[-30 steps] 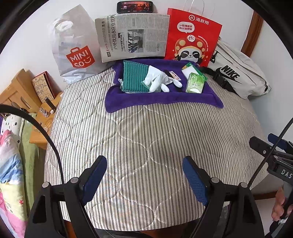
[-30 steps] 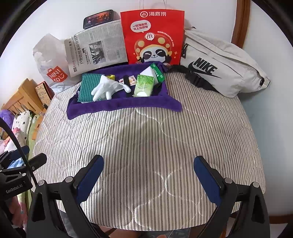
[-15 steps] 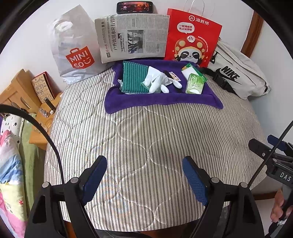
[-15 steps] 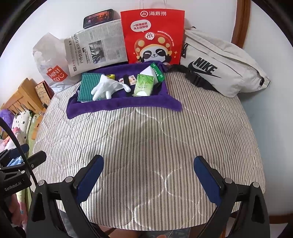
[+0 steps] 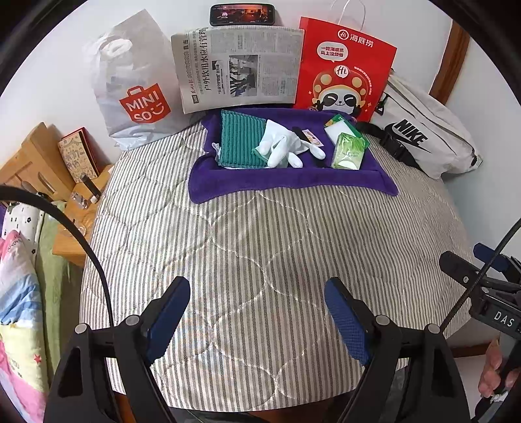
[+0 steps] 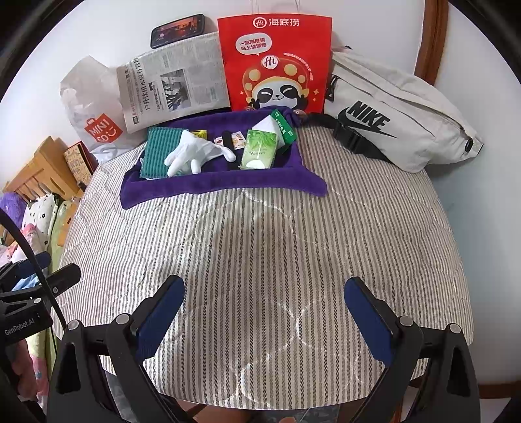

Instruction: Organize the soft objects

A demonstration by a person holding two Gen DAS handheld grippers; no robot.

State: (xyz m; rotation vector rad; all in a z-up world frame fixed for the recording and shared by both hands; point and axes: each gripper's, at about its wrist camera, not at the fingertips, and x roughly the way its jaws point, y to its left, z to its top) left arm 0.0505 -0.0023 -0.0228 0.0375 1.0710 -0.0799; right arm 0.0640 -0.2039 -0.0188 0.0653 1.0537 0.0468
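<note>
Judging progress here is hard: the small things sit gathered on the purple towel (image 5: 289,182) in the upper middle of both frames, at the far edge of the striped bed (image 5: 260,253), and that fits either a pile waiting to be sorted or one already collected. Nothing soft lies loose on the open stripes in the centre and lower half of the frames.

Counted on the towel:
- one green ribbed cloth (image 5: 242,141), at its left
- white glove (image 5: 281,146), centre; one or a pair, I cannot tell
- one green tissue pack (image 5: 348,151), right of centre
- one white-and-green box (image 6: 280,125), behind the pack
- a few small sachets (image 6: 236,138) and a dark strip, too small to name
- a yellow scrap behind the glove, seen only in the right wrist view

Along the wall at the top of the frames stand one Miniso bag (image 5: 130,88), one newspaper (image 5: 237,68), one phone (image 5: 242,14), one red bag (image 5: 342,68) and one Nike pouch (image 5: 420,130).

The left tool (image 5: 257,315) and right tool (image 6: 263,312) sit low in their frames, each spread wide and holding nothing, well short of the towel.
</note>
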